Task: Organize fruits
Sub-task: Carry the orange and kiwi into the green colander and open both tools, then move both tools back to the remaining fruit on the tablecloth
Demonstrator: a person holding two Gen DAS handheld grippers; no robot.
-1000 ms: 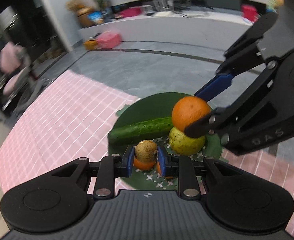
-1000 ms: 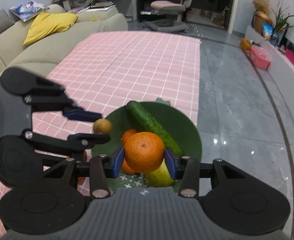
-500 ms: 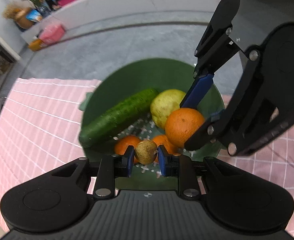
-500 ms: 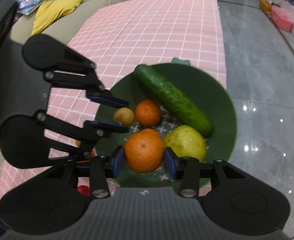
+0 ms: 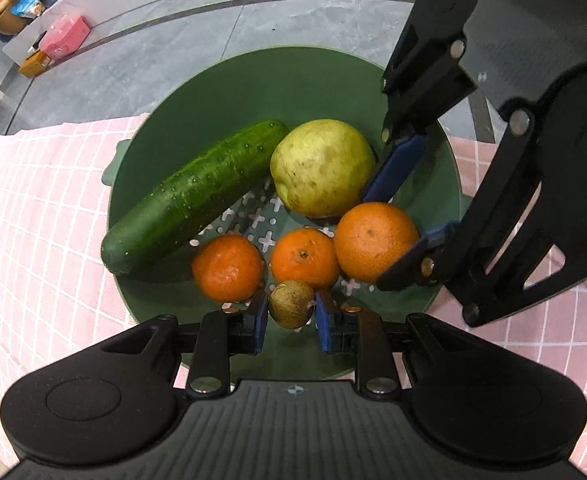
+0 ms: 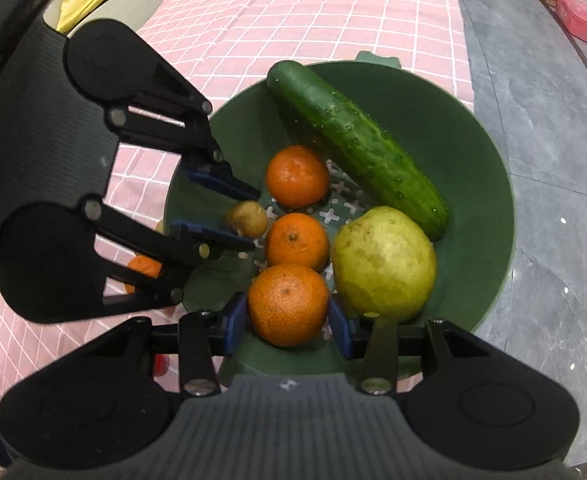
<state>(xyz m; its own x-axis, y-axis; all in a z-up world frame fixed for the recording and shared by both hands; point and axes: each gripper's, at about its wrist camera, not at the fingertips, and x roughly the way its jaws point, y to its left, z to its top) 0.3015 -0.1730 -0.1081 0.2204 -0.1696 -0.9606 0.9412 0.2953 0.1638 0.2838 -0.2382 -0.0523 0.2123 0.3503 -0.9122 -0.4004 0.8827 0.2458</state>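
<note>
Now both grippers hold fruit over the bowl [image 5: 221, 92] — left gripper [image 5: 291, 316] a kiwi [image 5: 291, 304], right gripper [image 6: 289, 320] an orange [image 6: 288, 305]

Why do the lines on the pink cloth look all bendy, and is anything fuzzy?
Left wrist view: the wide lens bows the pink checked cloth lines near the edges, while the cucumber is sharp with tiny bright glints. Right wrist view: the same bending, white light spots on the grey floor, and the left gripper looks slightly smeared.
</note>
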